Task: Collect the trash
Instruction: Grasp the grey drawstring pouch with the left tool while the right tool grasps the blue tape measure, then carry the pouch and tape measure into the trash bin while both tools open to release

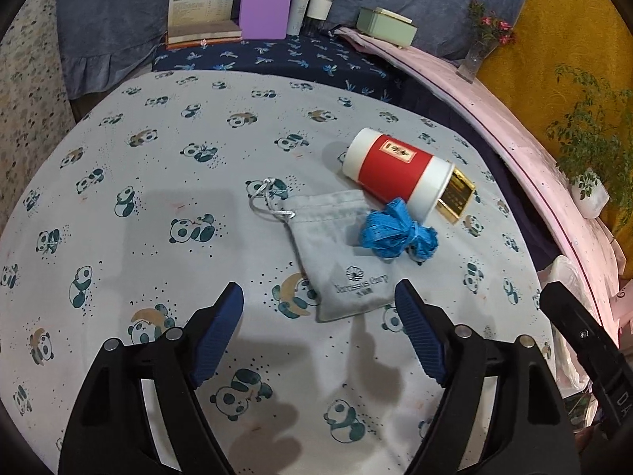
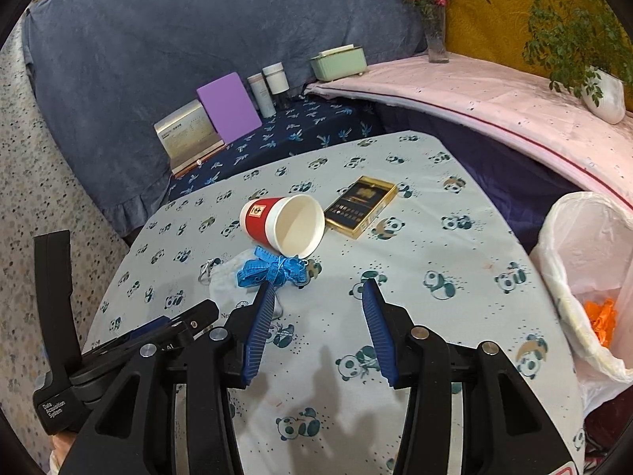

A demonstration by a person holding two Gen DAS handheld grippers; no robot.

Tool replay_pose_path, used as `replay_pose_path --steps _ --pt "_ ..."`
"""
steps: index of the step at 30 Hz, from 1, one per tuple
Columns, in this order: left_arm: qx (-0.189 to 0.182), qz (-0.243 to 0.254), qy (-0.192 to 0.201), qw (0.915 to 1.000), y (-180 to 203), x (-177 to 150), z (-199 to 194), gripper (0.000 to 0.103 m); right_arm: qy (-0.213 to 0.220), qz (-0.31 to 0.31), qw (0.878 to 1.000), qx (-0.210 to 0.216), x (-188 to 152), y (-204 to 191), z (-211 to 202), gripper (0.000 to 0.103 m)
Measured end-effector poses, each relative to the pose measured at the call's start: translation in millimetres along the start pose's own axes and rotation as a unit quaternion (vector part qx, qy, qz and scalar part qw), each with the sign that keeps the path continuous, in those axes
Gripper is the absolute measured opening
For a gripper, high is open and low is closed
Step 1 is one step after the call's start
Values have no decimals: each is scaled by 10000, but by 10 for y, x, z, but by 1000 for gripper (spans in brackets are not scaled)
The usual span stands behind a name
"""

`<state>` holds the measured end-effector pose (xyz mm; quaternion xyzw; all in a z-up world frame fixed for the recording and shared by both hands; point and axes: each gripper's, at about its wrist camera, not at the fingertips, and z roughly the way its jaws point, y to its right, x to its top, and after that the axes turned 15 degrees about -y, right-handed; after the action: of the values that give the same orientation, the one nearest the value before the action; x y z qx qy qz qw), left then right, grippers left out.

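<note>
While I hold both claws over the tabletop (image 1: 118, 166) with its panda cloth, the trash lies in a small bunch in front of me. There is a paper cup (image 1: 399, 172) lying on its side. It is white with a wide red band and a little label, and in my right view its open mouth (image 2: 298, 225) faces me and looks empty. Touching the cup is a crumpled blue measuring tape (image 1: 397, 233), all looped and knotted up. The tape rests partly on a flat grey drawstring pouch (image 1: 336, 253) with a silver cord and dark writing on it. A black and gold cigarette pack (image 2: 362, 206) lies just beside the cup's mouth.

My left claw (image 1: 318, 308) is wide open with nothing in it. The bottom edge of the pouch lies right between its blue fingertips, and the tape and cup are a bit farther ahead and to the right.

My right claw (image 2: 318, 291) is partly open and empty too. The tape lies just past its left fingertip (image 2: 266, 293), with the cup behind the tape and the pack farther back.

A bin with a white plastic bag (image 2: 573, 237) stands off the tabletop's right side, near my right claw. Something orange (image 2: 603, 316) is inside it.
</note>
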<state>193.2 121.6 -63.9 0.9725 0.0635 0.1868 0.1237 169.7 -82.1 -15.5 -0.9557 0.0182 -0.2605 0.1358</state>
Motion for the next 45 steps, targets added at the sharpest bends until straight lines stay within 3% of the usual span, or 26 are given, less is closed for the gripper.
replay_pose_path --steps 7,13,15,18,26,29,30,31,45 --pt "-111 -9 -232 9997 -45 78 209 71 -220 2 9997 81 88 -29 300 45" --pt "-208 193 -358 9990 27 124 296 40 -431 -22 9990 144 173 -56 574 46" --pt "-318 190 -435 9984 21 152 313 20 -485 -27 9987 165 197 -73 644 46" --pt "-428 204 -498 9976 8 187 326 8 -546 -49 9983 184 235 -95 757 46" --pt "-459 311 -456 9974 17 226 306 3 -712 -84 9973 182 331 -144 1045 45" --pt "-458 318 -465 9974 11 232 315 3 -734 -109 9971 197 329 -148 1082 31" --pt "-460 314 -464 9974 8 231 312 2 -761 -113 9968 225 322 -148 1088 20" --pt "-461 316 -462 9974 10 228 307 2 -760 -98 9968 236 317 -140 1085 19" --pt "-433 743 -142 9962 407 48 -73 2 -231 118 9995 151 164 100 464 17"
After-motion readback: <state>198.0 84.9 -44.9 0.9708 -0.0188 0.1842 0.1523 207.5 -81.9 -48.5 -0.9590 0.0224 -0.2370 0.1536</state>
